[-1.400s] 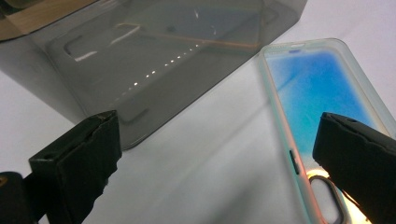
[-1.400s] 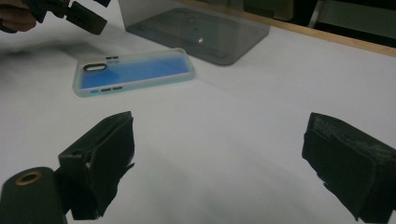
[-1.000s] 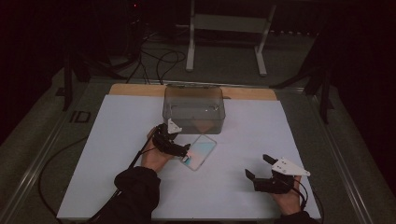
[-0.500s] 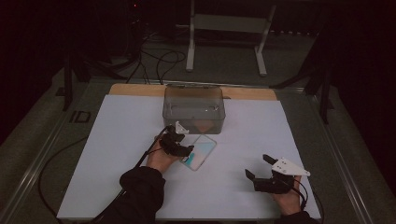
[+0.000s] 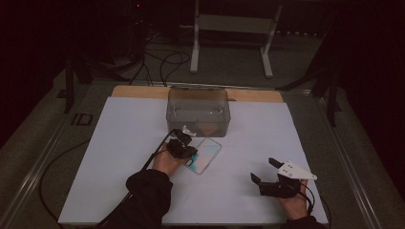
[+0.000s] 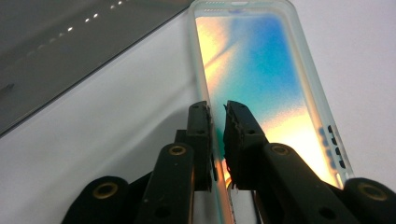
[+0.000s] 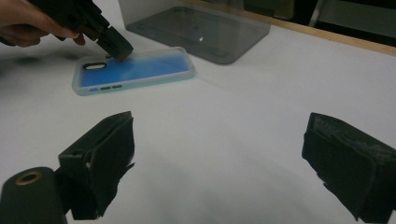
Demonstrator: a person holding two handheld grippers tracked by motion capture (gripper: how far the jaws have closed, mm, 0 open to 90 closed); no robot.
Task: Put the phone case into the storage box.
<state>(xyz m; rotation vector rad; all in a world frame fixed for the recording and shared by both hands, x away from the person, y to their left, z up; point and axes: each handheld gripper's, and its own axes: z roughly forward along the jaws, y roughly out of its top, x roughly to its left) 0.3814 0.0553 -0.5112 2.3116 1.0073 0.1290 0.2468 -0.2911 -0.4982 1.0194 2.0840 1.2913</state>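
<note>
Here we see the left gripper point(image 6: 218, 122), its jaws just closing, pinching the side rim of the phone case point(image 5: 205, 155), which lies flat on the white table point(image 5: 119, 143) at six o'clock of the clear box point(image 5: 198, 110). The right gripper point(image 5: 266, 171) rests wide open, holding nothing.

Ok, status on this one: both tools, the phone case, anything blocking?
Left tool has just been closing, now pinching the rim of the iridescent blue clear-edged phone case. Right tool open, idle over the white table sheet. Smoky plastic box just behind; nothing blocking.
</note>
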